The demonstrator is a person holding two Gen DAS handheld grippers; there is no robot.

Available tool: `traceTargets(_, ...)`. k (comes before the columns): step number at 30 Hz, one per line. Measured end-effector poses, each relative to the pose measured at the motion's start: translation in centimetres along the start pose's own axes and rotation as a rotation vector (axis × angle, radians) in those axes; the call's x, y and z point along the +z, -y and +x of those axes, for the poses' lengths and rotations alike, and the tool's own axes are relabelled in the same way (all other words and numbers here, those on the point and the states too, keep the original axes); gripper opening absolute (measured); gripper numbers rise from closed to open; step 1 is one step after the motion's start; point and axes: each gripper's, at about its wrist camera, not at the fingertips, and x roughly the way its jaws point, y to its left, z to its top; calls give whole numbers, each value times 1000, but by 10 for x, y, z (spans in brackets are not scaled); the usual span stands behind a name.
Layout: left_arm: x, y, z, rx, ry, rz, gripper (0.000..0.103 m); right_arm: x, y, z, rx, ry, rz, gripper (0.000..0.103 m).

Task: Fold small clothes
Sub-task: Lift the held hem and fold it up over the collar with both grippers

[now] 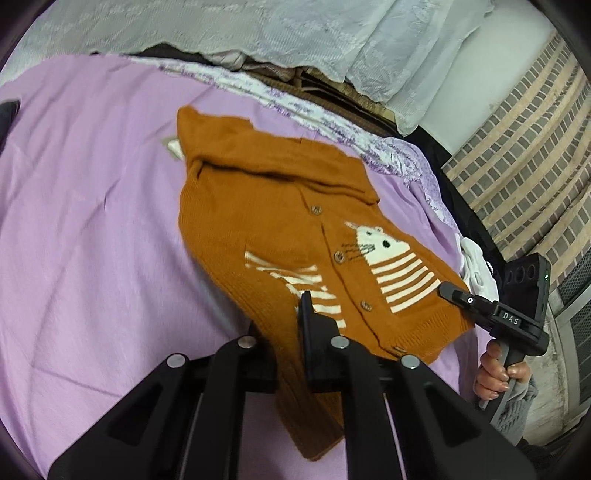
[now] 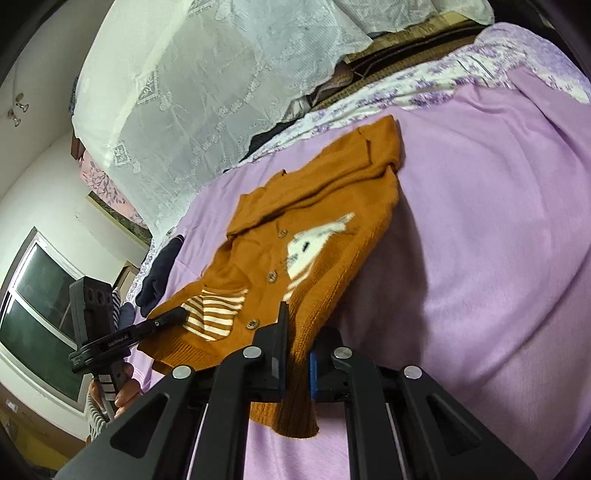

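An orange knitted cardigan (image 1: 277,206) (image 2: 325,192) with buttons, a white cat face and cream stripes lies front up on a purple bed sheet (image 1: 92,221) (image 2: 480,221). Its near hem is raised off the sheet. My left gripper (image 1: 284,321) is shut on one hem corner, and the cloth hangs down between its fingers. My right gripper (image 2: 301,328) is shut on the other hem corner. Each view also shows the other gripper pinching its corner: the right gripper (image 1: 448,291) and the left gripper (image 2: 179,314), each held by a hand.
A white lace cloth (image 1: 258,29) (image 2: 192,92) hangs behind the bed. Floral bedding (image 1: 388,147) runs along the far edge. A dark garment (image 2: 159,273) and a white cloth (image 1: 476,266) lie at the bed's sides. A brick-pattern wall (image 1: 524,140) and a window (image 2: 37,295) flank the bed.
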Motion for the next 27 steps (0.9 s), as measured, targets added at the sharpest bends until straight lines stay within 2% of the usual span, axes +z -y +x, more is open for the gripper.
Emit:
traceTargets(13,43,26,-8,18,67,73,7,34,-23,-2,15,28,-39,9)
traceTargets(27,86,27,2,39,104,72,7,80,-22,10,20,50,-5,9)
